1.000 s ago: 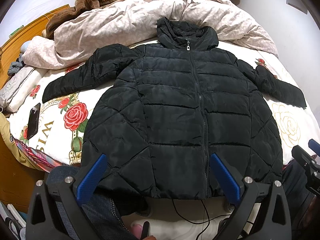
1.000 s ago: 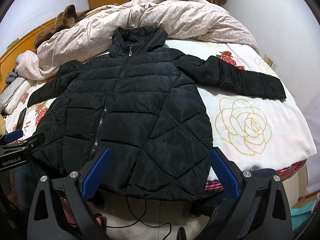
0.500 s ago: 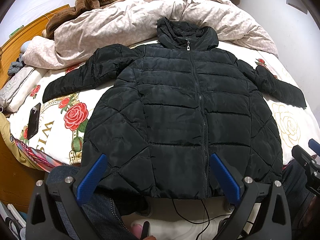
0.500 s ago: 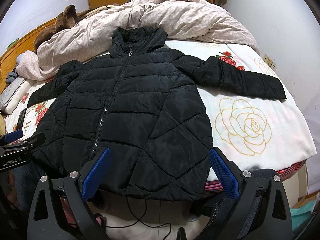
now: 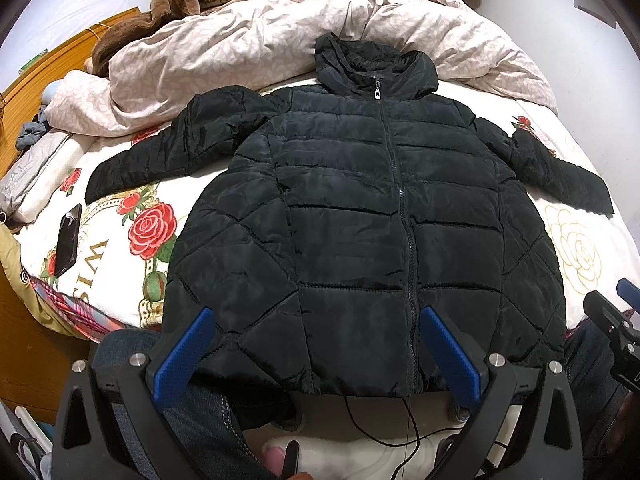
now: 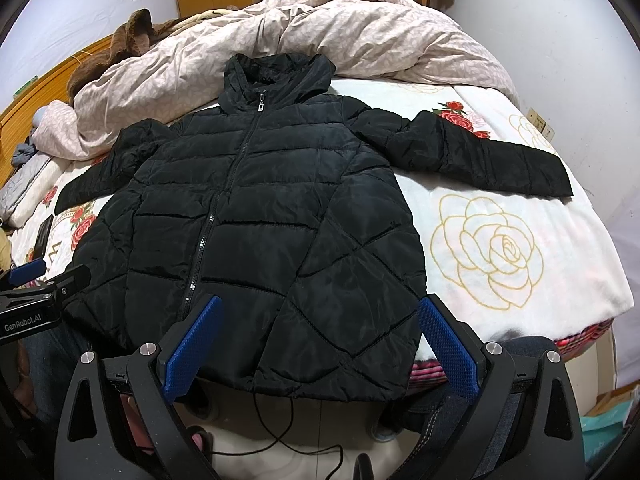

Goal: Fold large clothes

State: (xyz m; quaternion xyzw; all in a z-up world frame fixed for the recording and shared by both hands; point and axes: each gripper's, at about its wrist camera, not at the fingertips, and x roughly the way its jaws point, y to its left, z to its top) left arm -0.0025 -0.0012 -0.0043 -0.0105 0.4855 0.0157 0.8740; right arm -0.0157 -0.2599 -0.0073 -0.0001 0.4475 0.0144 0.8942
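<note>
A black quilted hooded jacket (image 5: pixel 360 220) (image 6: pixel 248 232) lies flat and zipped on the bed, front up, hood toward the far side, both sleeves spread outward. Its hem hangs at the near bed edge. My left gripper (image 5: pixel 316 344) hovers open just short of the hem, left of the zipper, nothing between its blue fingers (image 5: pixel 184 352). My right gripper (image 6: pixel 316 340) is open too, above the hem's right half, holding nothing. Each gripper shows at the edge of the other's view.
A crumpled pink duvet (image 5: pixel 280 32) and a brown blanket (image 5: pixel 168 4) pile up behind the hood. A black phone (image 5: pixel 68 240) lies on the rose-printed sheet (image 6: pixel 500 248) at the left. A black cable (image 5: pixel 380 424) trails on the floor below. A person's jeans-clad legs (image 5: pixel 192 420) stand against the bed.
</note>
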